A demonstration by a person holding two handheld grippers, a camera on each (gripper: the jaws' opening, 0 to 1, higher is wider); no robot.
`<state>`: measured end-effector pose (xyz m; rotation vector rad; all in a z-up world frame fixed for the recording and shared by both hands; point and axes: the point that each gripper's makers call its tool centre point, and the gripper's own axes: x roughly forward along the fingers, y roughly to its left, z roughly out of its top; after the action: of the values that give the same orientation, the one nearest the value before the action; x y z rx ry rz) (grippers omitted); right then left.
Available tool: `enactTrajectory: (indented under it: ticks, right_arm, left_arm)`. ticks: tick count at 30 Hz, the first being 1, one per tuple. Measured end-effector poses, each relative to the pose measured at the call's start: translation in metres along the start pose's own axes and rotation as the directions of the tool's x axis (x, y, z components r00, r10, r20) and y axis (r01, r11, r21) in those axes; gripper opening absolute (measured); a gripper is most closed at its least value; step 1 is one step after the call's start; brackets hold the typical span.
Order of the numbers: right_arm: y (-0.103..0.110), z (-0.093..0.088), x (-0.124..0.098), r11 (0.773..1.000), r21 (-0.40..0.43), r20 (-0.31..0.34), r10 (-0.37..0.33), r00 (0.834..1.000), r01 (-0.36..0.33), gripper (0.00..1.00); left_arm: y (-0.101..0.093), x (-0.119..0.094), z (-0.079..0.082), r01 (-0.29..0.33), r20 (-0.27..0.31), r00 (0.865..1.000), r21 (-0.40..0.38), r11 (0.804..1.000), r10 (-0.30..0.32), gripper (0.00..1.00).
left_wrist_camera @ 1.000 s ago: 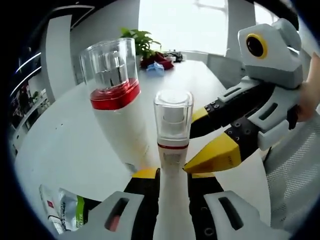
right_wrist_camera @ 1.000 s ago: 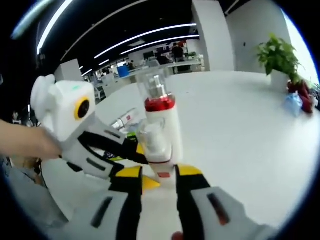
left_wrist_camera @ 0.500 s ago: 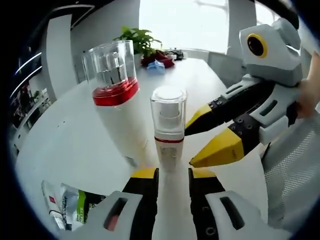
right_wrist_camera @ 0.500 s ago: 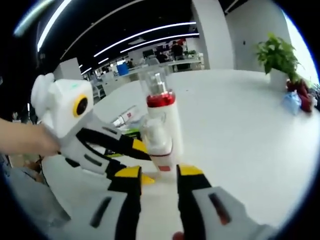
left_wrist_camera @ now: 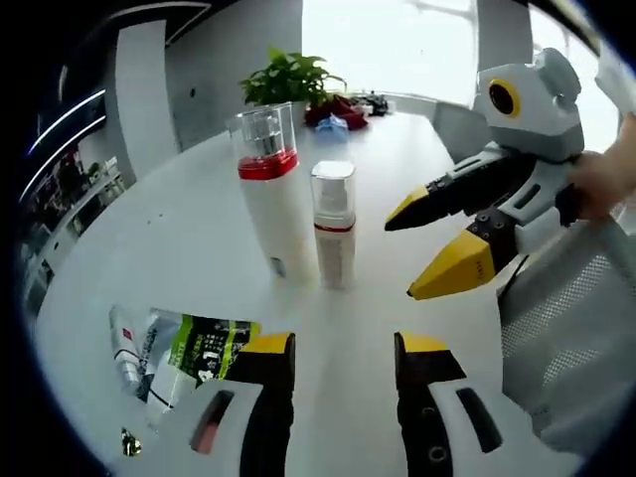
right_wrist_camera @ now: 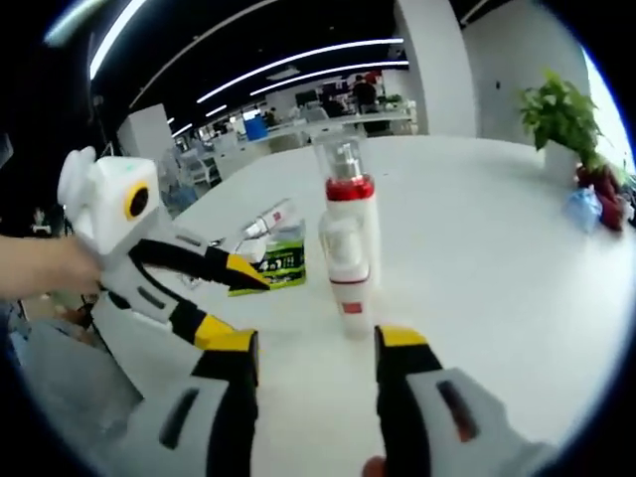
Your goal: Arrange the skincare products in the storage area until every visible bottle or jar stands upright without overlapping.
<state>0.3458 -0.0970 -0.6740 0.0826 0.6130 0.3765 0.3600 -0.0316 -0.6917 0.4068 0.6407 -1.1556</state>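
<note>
Two white bottles stand upright side by side on the white table (left_wrist_camera: 149, 229). The tall bottle (left_wrist_camera: 268, 189) has a red band and a clear cap. The small bottle (left_wrist_camera: 335, 229) has a thin red band and touches it or nearly so. My left gripper (left_wrist_camera: 345, 348) is open, a short way back from them, holding nothing. My right gripper (left_wrist_camera: 422, 253) reaches in from the right, open. In the right gripper view the small bottle (right_wrist_camera: 348, 268) stands in front of the tall bottle (right_wrist_camera: 350, 214); my right gripper (right_wrist_camera: 316, 343) is open and my left gripper (right_wrist_camera: 234, 298) is open beside it.
A white tube (left_wrist_camera: 127, 348) and a green packet (left_wrist_camera: 199, 348) lie flat near the left gripper; the green packet (right_wrist_camera: 280, 260) and tube (right_wrist_camera: 268, 219) lie behind the left gripper. A potted plant (left_wrist_camera: 293, 75) and red and blue items (left_wrist_camera: 333, 111) sit far back. A mesh chair (left_wrist_camera: 566, 338) is at the right.
The left gripper has let go of the small bottle and drawn back with its jaws wider. The right gripper has also backed off and opened wider. Both bottles stay upright.
</note>
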Motion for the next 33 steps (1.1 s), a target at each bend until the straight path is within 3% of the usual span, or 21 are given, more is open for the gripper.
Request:
enactTrajectory:
  ticks: [14,24,33]
  right_arm:
    - [0.024,0.001,-0.024,0.995,-0.066,-0.022,0.067,0.998,-0.068,0.66]
    - [0.039,0.004,-0.04,0.99,-0.085,-0.013,0.114,0.993,-0.115,0.74]
    - [0.051,0.002,-0.047,0.987,-0.07,-0.015,0.143,0.99,-0.144,0.78]
  left_arm:
    - [-0.016,-0.058,-0.045,-0.073,-0.073,0.995,-0.14,0.988,0.063,0.52]
    - [-0.024,-0.098,-0.07,-0.155,-0.085,0.987,-0.256,0.954,0.137,0.65]
    - [-0.028,-0.134,-0.084,-0.216,-0.059,0.976,-0.379,0.9,0.209,0.75]
